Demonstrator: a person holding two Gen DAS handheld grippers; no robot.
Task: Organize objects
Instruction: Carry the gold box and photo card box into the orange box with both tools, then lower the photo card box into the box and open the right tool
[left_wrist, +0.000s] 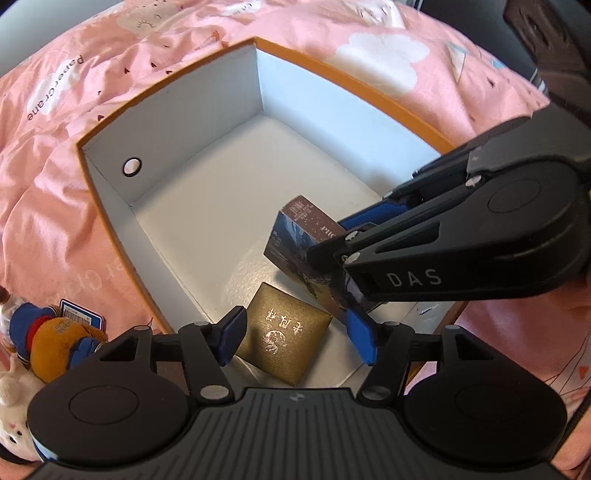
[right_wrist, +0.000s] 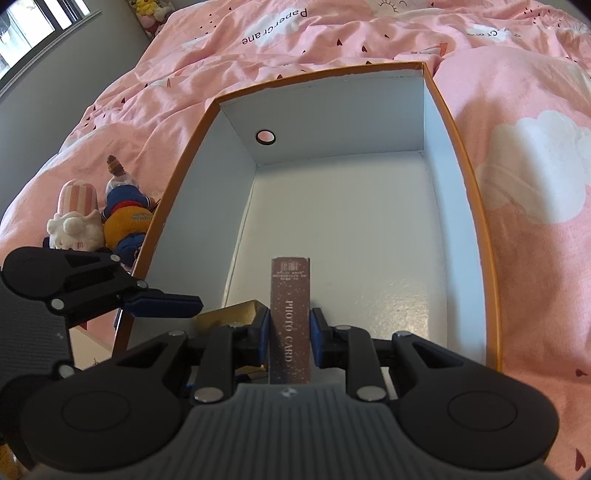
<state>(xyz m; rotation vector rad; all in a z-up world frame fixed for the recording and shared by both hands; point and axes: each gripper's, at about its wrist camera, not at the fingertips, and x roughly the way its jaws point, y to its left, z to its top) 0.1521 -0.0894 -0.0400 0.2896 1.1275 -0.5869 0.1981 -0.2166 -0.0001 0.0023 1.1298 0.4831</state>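
Observation:
An open orange-rimmed box with a white inside lies on the pink bed. A gold booklet lies flat on its floor at the near end, its corner showing in the right wrist view. My left gripper is open above it, one finger on each side, empty. My right gripper is shut on a dark photo card box, held tilted inside the big box just above the booklet.
Plush toys lie on the bed beside the box's left wall, with a blue card under them. Pink duvet surrounds the box. A window is far left.

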